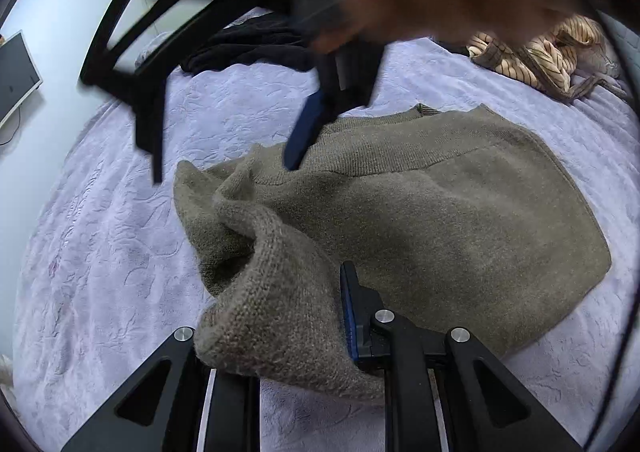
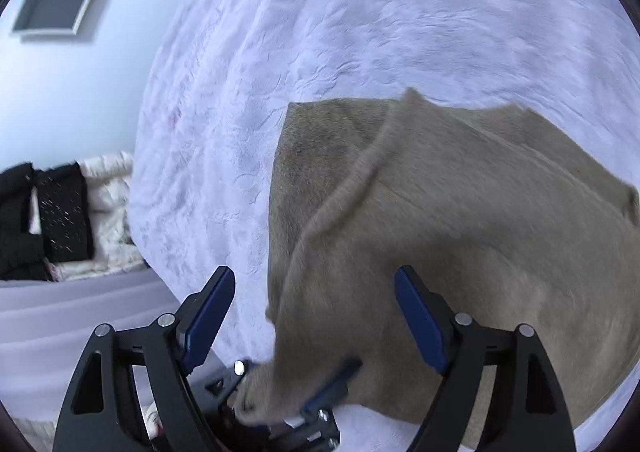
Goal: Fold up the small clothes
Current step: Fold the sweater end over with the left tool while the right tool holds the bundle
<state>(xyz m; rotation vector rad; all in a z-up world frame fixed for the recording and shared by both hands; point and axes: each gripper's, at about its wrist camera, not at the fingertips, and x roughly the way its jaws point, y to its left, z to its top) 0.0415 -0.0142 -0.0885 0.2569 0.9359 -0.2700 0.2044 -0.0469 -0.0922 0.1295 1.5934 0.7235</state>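
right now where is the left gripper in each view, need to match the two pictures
Left wrist view: the left gripper is at the bottom centre, closed on a bunched fold of the grey-brown sweater.
Right wrist view: the left gripper shows at the bottom centre, between the open right gripper's fingers, clamped on a sweater corner.
Shared landmark: the lilac quilted bedspread under the sweater.

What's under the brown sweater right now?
The brown sweater lies on the lavender bedspread, which shows all around it. The left gripper pinches a lifted cuff. Whatever lies beneath the sweater's body is covered.
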